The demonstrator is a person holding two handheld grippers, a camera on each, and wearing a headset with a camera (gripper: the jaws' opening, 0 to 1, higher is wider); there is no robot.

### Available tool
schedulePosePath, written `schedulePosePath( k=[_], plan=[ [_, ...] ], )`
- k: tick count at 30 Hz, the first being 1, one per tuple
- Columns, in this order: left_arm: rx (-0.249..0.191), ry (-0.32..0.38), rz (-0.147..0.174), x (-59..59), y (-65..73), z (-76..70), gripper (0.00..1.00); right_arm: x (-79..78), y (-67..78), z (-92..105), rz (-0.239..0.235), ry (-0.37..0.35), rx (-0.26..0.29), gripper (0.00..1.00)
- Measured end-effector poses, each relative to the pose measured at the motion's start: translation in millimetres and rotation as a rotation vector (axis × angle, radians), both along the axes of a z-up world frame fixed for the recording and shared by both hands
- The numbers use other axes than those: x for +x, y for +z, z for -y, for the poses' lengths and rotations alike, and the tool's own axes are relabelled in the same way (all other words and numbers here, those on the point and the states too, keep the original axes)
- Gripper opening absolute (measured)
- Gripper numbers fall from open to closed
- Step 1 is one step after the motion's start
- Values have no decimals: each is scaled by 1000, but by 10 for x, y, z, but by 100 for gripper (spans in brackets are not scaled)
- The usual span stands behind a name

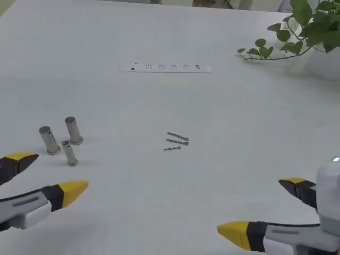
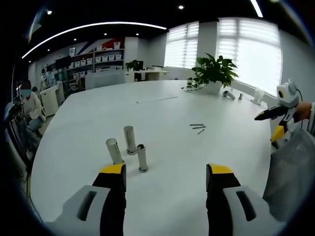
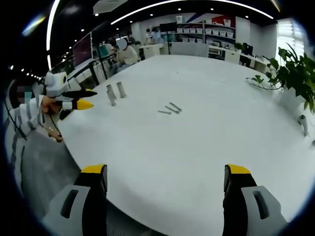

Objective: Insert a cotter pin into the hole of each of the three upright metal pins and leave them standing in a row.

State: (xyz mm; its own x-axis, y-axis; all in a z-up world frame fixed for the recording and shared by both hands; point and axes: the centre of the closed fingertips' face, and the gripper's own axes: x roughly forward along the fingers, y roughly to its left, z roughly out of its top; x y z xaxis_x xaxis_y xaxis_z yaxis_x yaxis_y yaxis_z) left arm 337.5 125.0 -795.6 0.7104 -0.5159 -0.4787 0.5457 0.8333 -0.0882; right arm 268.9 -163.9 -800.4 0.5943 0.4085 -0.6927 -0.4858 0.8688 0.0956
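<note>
Left claw [image 1: 57, 171] and right claw [image 1: 254, 206] hover spread, empty, over the bench [image 1: 159, 207]; three metal pins [image 1: 73, 130] stand clustered; cotter pins [image 1: 176, 142] lie loose.

In my headset camera the left gripper [image 1: 59, 171] runs off the picture's left edge, so I get little beyond its two yellow tips. The right gripper [image 1: 251, 206] is cut by the bottom right corner. The plant [image 1: 297, 32] at the far right edge of the tabletop [image 1: 239, 133] is clipped by the top and right of the frame, and its white pot [image 1: 325, 65] is only partly in. The cotter pins [image 1: 177, 142] near the tabletop's middle are too small for me to make out their shape. On the metal pins [image 1: 73, 130] toward the left edge, I cannot make out any holes. The markings on the white strip [image 1: 166, 67] toward the far edge are too blurred to read.
</note>
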Motion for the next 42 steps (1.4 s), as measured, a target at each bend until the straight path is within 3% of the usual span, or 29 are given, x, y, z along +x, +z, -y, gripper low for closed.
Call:
schedulePosePath(
  k=[10,12,17,32,38,42],
  plan=[
    [-43,2,-8,191,-24,54,58,-17,6,17,0,-19,-10,100],
    [-17,7,9,235,-22,40,54,-20,12,17,0,-18,-12,100],
    [-12,22,15,314,-30,31,45,-26,-8,27,-8,-24,-13,100],
    [36,44,-24,516,-214,2,24,-34,-19,38,-12,-32,-9,100],
    [41,58,-24,578,-235,-12,18,3,79,52,4,-84,61,99],
    [48,66,-32,598,-261,-21,15,8,112,64,12,-91,56,99]
  ],
)
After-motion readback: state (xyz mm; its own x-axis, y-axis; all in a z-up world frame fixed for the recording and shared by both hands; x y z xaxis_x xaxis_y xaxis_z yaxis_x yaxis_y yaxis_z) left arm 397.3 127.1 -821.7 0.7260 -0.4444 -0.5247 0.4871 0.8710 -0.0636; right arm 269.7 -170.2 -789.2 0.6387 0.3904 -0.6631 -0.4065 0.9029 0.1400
